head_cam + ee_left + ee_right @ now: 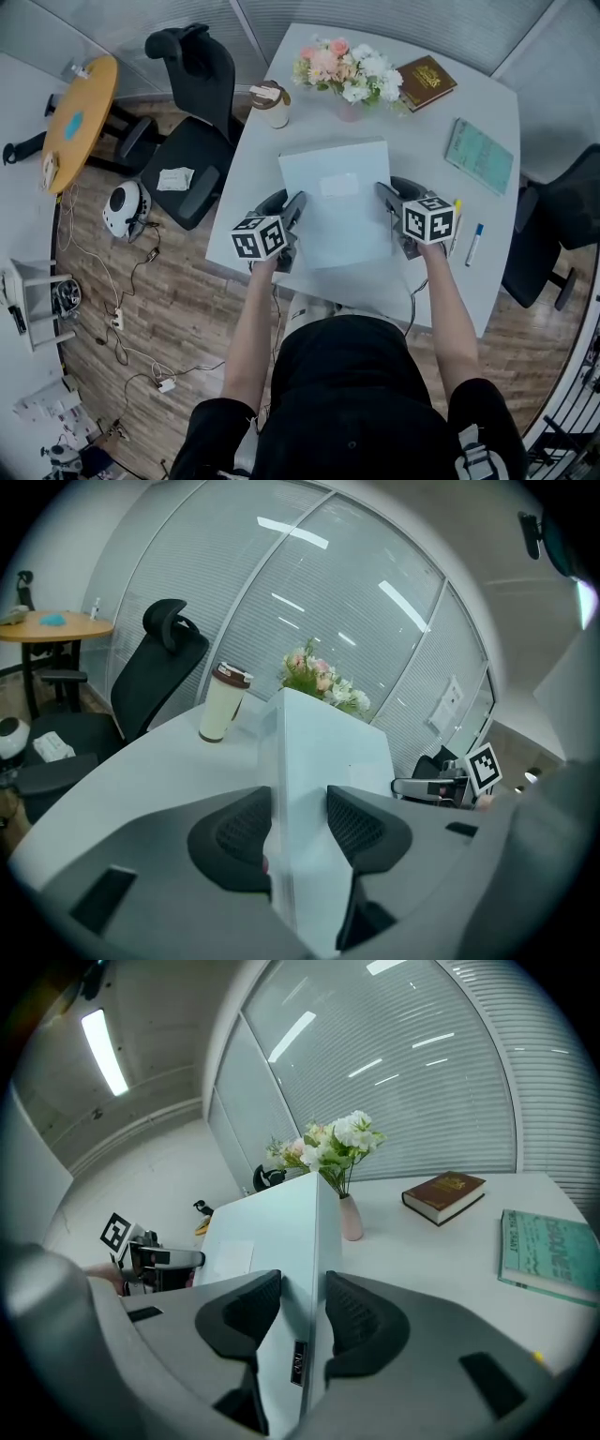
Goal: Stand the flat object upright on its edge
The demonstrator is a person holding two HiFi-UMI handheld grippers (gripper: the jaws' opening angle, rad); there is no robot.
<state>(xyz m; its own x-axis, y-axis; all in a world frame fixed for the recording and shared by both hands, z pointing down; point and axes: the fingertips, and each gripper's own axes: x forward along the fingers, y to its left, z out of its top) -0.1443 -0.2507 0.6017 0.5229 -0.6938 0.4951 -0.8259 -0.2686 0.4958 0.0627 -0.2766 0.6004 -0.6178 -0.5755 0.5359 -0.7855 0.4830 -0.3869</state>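
The flat object (333, 211) is a pale blue-white slab with a small label on its face. I hold it over the white table (487, 272), one gripper on each side edge. Its far edge is raised and its broad face is turned up toward me. My left gripper (292, 214) holds the left edge, and in the left gripper view the slab's edge (281, 761) runs between the pads of that gripper (298, 822). My right gripper (386, 199) holds the right edge, and the slab (262, 1232) sits between its pads (302, 1312). Whether the near edge rests on the table is hidden.
Beyond the slab stand a lidded cup (270, 103) and a vase of flowers (347, 70). A brown book (427, 82) and a teal book (480, 155) lie to the right, with pens (476, 244) near my right hand. Black chairs (192, 131) flank the table.
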